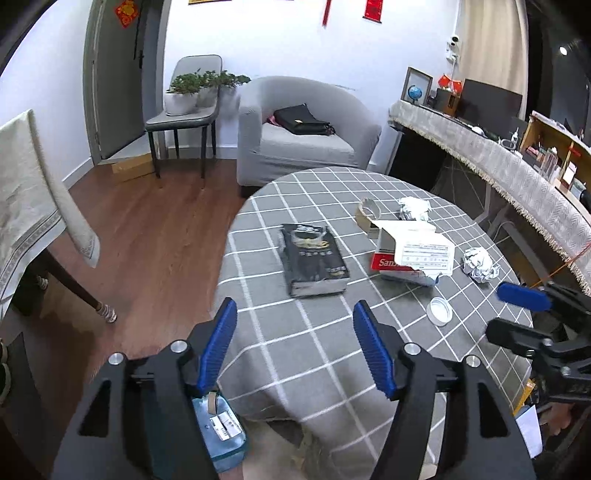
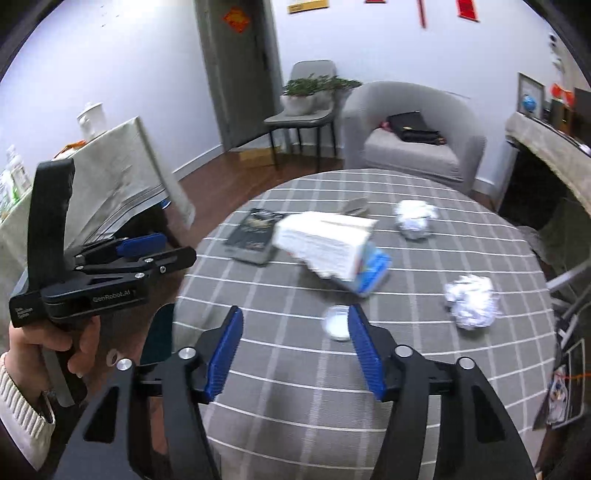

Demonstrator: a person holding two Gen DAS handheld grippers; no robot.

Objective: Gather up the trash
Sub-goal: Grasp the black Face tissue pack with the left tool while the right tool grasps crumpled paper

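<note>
Both grippers, left gripper [image 1: 295, 345] and right gripper [image 2: 295, 350], stand wide and empty over the checked table [image 2: 369, 387], between pickups I judge; next, close on the white lid [image 2: 337, 323] at frame centre, crumpled paper ball [image 2: 471, 301] right.

White walls [image 1: 295, 44], red hangings [image 1: 373, 9] high up. Grey door [image 1: 114, 81] at left, red ornament [image 1: 126, 13] on it. Reddish wood-plank floor [image 1: 147, 236]. Grey tub armchair [image 1: 303, 129] against far wall, black bag [image 1: 301, 120] on seat. Grey chair [image 1: 184, 114] beside it bearing potted plants [image 1: 199, 88]. Round table, grey checked cloth [image 1: 317, 343], in foreground. Long counter [image 1: 517, 173] with fringed grey runner at right; globe [image 1: 415, 92], picture frame [image 1: 419, 83], dark monitor [image 1: 491, 101] on it. Beige curtain [image 1: 491, 40] behind. Second table, pale cloth [image 1: 29, 206], at left.
</note>
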